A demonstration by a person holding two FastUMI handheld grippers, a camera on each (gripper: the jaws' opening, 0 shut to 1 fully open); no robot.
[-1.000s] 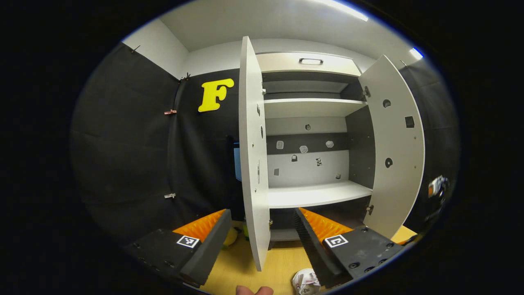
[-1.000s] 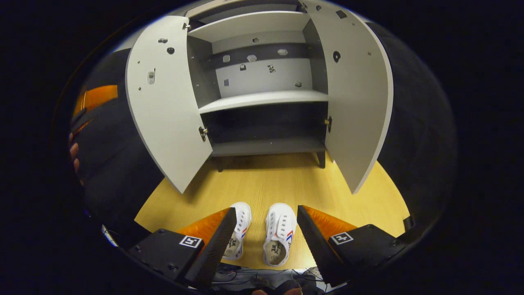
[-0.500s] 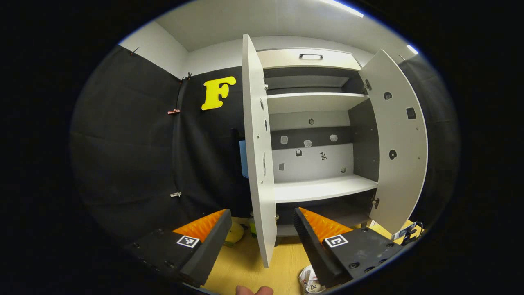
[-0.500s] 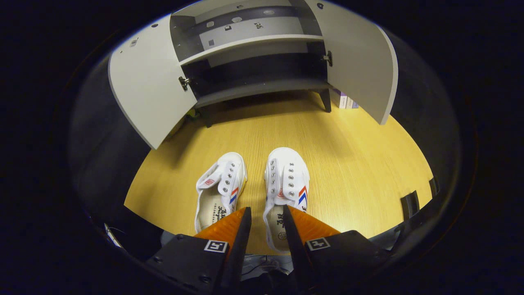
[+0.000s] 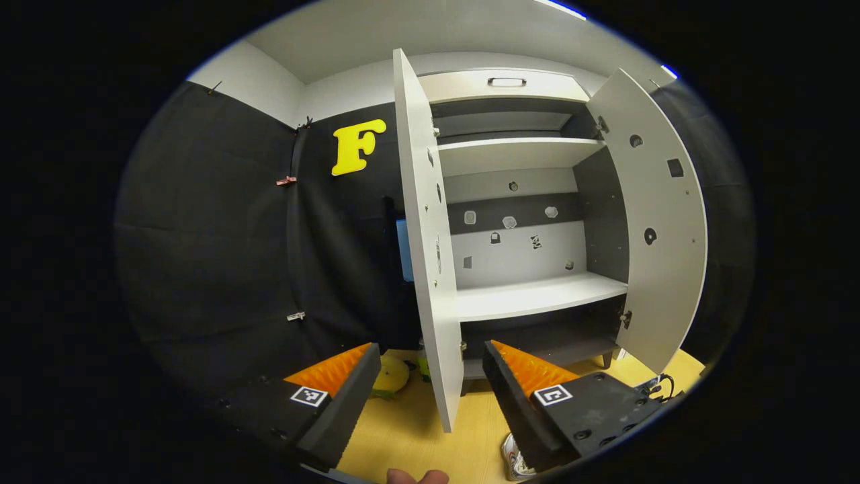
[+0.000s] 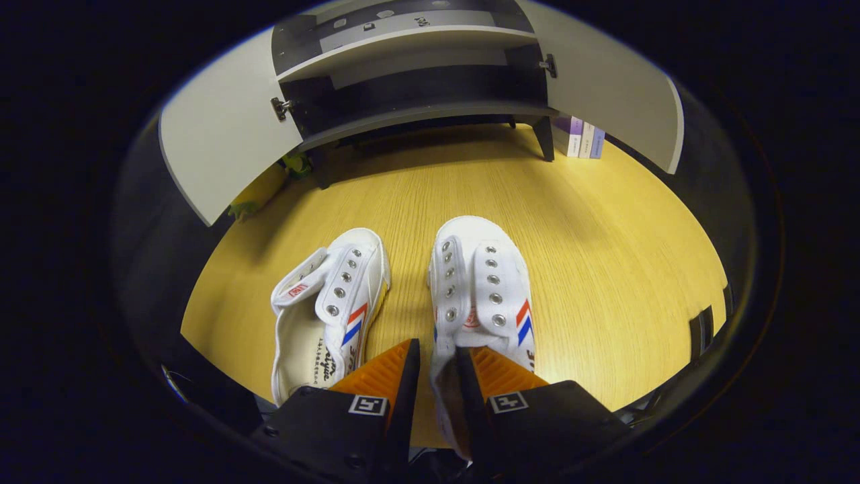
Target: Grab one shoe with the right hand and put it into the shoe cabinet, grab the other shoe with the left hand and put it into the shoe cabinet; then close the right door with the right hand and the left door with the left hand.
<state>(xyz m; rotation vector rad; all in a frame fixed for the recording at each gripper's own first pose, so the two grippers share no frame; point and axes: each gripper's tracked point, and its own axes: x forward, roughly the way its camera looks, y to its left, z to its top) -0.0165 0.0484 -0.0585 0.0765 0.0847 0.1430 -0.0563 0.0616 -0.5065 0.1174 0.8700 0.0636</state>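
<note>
Two white canvas shoes with red and blue stripes lie side by side on the wooden floor, toes toward the shoe cabinet. My right gripper is down at the heel end of the right shoe, its fingers drawn close on that shoe's left side wall, one inside and one outside. The left shoe lies untouched beside it. My left gripper hangs open in the air, facing the edge of the cabinet's left door. Both doors stand open, and the white shelf is bare.
The right door swings out wide. A yellow-green object lies on the floor behind the left door. A few books stand by the cabinet's right leg. A bit of a shoe shows at the bottom of the left gripper view.
My right gripper has dropped toward the shoes and its fingers have narrowed from wide apart onto the right shoe's side wall. The left gripper has drifted slightly and stays open.
</note>
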